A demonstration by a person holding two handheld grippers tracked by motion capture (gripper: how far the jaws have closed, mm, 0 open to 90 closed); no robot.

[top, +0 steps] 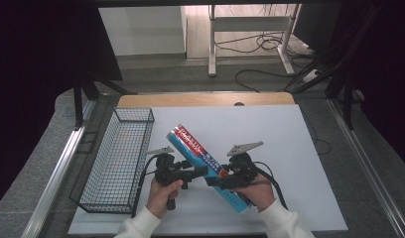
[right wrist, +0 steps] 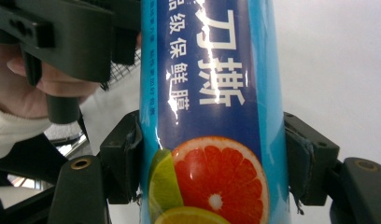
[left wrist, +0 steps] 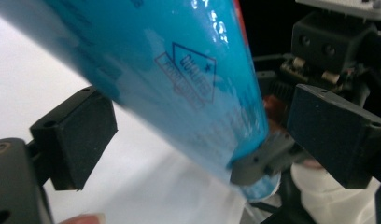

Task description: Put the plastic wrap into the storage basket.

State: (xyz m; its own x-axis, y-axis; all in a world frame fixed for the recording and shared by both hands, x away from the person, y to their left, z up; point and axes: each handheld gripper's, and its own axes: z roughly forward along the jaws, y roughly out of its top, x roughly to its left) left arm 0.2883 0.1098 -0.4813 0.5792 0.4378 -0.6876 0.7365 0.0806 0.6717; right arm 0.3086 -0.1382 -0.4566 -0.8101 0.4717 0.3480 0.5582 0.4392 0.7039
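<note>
My right gripper [right wrist: 212, 158] is clamped on the blue roll [right wrist: 212, 93]; my left gripper's [left wrist: 202, 135] 2 jaws stand apart around it, seemingly not pressing.

Lab-type recording room: dark curtains [top: 36, 74] enclosing white-topped bench [top: 270, 129], loose cables [top: 260, 44] trailing across bare floor [top: 190, 74].

High view: I look forward and down from above the blue roll [top: 206, 166].
Left gripper view: close under the roll.
Right gripper view: close, along it.
Shared: the roll.
</note>
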